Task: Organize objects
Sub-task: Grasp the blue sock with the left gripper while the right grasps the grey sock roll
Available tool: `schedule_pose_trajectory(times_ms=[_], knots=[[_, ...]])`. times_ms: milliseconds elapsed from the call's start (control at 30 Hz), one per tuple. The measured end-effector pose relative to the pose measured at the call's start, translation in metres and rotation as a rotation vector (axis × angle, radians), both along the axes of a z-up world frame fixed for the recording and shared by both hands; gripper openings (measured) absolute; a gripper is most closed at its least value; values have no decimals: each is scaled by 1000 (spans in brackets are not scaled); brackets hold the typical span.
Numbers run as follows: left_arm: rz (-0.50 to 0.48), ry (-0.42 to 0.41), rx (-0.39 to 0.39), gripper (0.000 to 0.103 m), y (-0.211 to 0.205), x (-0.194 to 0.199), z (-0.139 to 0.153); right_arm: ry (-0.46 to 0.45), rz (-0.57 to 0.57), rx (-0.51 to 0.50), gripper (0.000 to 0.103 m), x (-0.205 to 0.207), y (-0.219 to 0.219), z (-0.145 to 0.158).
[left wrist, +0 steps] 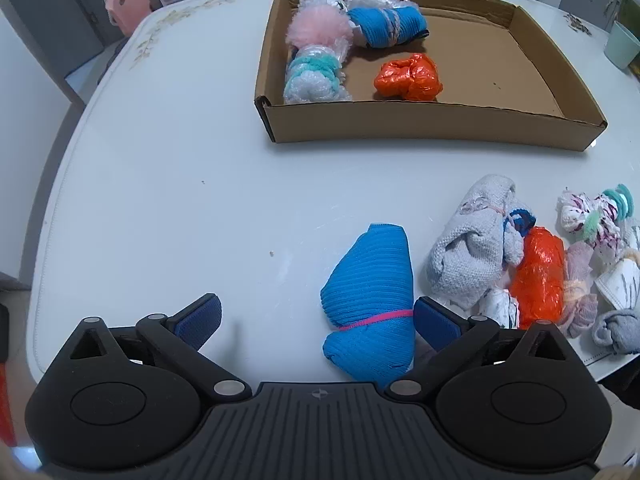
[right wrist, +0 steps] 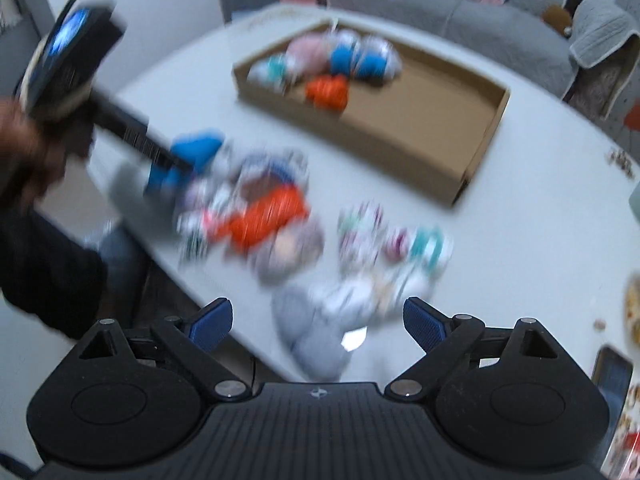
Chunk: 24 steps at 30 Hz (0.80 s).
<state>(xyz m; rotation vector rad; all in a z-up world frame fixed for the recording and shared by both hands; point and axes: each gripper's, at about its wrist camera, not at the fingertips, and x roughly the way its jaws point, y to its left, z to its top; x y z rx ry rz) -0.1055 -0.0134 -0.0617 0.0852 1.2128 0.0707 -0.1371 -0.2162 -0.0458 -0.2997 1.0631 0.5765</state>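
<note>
White tabletop (left wrist: 160, 200) fills my left view. My left gripper (left wrist: 318, 320) is spread wide, and the blue bundle (left wrist: 370, 304) lies off-centre toward its right pad, long axis running away from me toward the cardboard tray (left wrist: 436, 126). Further right, my right gripper (right wrist: 318, 320), also wide open and holding nothing, hovers over the blurred pile (right wrist: 280, 220).

Left gripper (left wrist: 318, 322), jaws wide, straddles a blue cloth bundle (left wrist: 370, 304), seemingly touching its right pad, on the table (left wrist: 180, 200).
</note>
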Motion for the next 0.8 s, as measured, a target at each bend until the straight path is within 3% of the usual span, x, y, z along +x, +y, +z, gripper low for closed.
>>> schedule_pose_trajectory(times_ms=[133, 267, 367, 433, 533, 633, 733, 800], knots=[[-2, 0, 23, 102, -4, 2, -3, 7, 18, -92, 87, -1, 9, -21], [2, 8, 25, 102, 0, 3, -11, 56, 11, -121, 81, 11, 16, -36], [24, 22, 26, 101, 6, 3, -18, 87, 16, -121, 72, 15, 20, -48], [34, 25, 27, 99, 10, 3, -22, 107, 18, -136, 53, 19, 26, -54], [54, 20, 14, 99, 15, 3, -23, 121, 5, -144, 40, 26, 29, -60], [55, -1, -2, 90, 17, 2, -20, 135, -9, -114, 37, 36, 33, -60], [51, -33, -29, 62, 19, 1, -15, 141, -31, -93, 37, 48, 37, -60], [45, -41, -13, 60, 19, 0, -14, 145, -42, -77, 36, 55, 39, -60]])
